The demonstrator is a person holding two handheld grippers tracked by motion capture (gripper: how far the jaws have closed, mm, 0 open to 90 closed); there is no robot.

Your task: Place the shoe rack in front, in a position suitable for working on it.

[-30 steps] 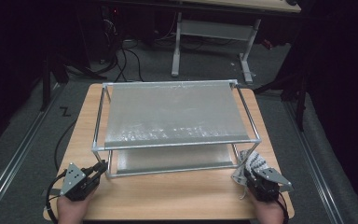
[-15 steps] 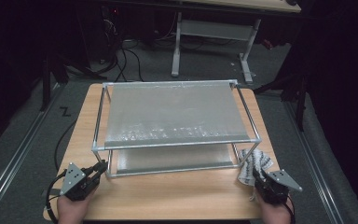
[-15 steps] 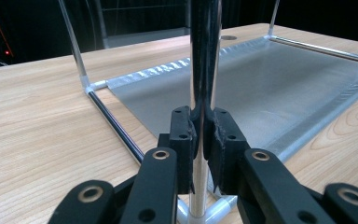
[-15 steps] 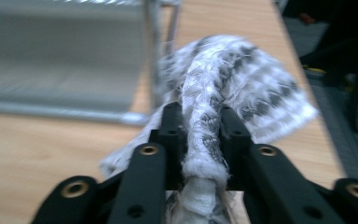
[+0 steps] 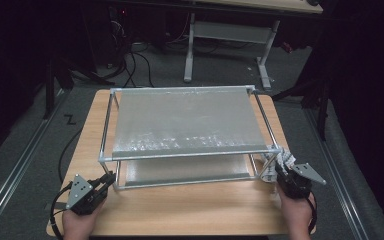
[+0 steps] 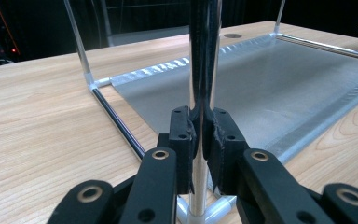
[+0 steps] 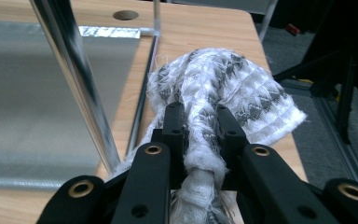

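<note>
high view: left gripper (image 5: 106,181) clamps rack post (image 6: 200,70); right gripper (image 5: 280,170) pinches cloth (image 5: 275,162) at table edge (image 5: 300,170).

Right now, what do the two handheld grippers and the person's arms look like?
Both are black two-jaw tools. The left gripper and the right gripper each carry a grey three-cornered plate on top, and a black cable loops from the left one. Up close, the left gripper's fingers are flat black blocks on linkage arms with brass-ringed pivots. The forearms show no sleeves.
</note>
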